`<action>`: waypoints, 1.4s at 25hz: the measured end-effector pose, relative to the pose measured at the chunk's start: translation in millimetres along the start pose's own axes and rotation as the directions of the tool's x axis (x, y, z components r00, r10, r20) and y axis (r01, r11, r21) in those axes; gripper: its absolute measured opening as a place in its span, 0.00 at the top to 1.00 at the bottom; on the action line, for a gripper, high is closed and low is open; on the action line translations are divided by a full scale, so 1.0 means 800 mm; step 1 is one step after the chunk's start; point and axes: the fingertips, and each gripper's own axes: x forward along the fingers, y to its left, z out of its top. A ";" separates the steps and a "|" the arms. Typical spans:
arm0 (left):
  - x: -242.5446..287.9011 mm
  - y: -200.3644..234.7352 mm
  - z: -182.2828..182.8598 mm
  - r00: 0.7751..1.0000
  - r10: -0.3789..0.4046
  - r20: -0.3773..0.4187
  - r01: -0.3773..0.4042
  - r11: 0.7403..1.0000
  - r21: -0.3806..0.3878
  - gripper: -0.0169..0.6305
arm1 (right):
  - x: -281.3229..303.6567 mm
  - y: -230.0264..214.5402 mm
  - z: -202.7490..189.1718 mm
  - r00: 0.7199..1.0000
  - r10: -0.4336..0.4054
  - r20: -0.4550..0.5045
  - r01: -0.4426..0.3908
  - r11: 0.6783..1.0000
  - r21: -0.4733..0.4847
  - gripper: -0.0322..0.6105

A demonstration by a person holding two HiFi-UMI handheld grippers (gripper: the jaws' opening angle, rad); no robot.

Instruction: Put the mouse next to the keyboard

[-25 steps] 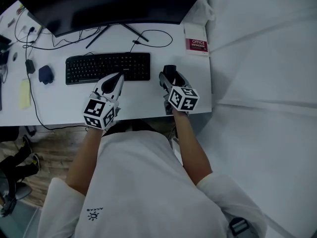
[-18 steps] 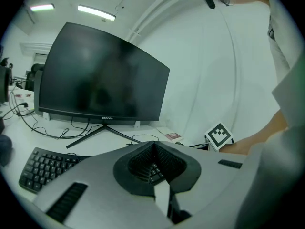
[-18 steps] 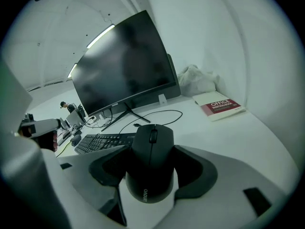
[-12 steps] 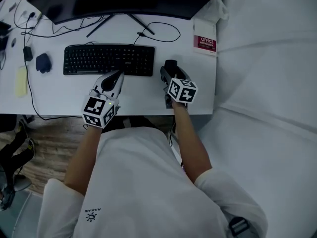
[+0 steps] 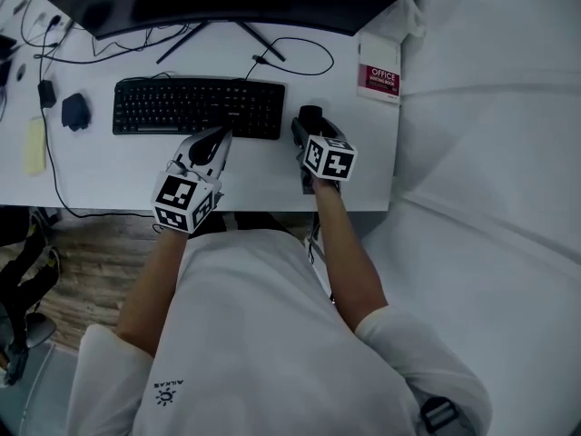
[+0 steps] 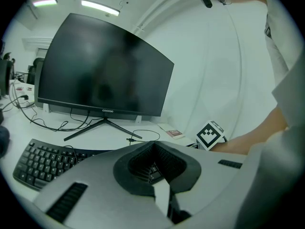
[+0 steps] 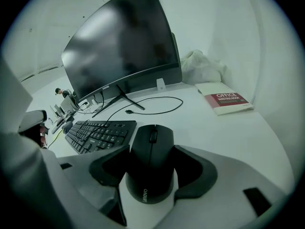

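Since a second ago the mouse (image 7: 151, 163) has come closer to the right end of the keyboard (image 7: 100, 132); the gap between them has narrowed to a thin strip of tabletop (image 7: 224, 137).

Nearest, the right gripper (image 7: 151, 149) has its jaws closed on the mouse, one pad against each side at the waist, with the mouse's nose pointing away. Whether it rests on the tabletop or hangs just above cannot be told. To the left, the left gripper (image 5: 218, 140) is closed on nothing, its tip over the keyboard's near edge.

Beyond the mouse a loose black cable (image 7: 157, 101) loops across the tabletop, a red-and-white book (image 7: 224, 99) lies far right, and the dark monitor (image 7: 119, 46) stands at the back.

The mouse is probably light, with a hard, smooth, rounded shell that could slip out of a loose pinch. The side hold at the waist looks right, since it keeps pressure off the buttons and wheel on top. No cord shows on it, so nothing should drag. The placing seems nearly done.
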 end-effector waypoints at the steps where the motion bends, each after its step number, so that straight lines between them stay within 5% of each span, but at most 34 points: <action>1: 0.001 0.001 0.000 1.000 0.000 -0.001 0.000 1.000 -0.001 0.95 | 0.002 0.001 0.000 1.000 -0.003 -0.006 0.003 1.000 -0.006 0.49; 35: 0.007 0.016 0.007 0.999 -0.042 -0.021 0.042 0.999 0.009 0.95 | 0.020 -0.007 -0.006 0.992 -0.113 -0.053 0.111 0.993 -0.035 0.49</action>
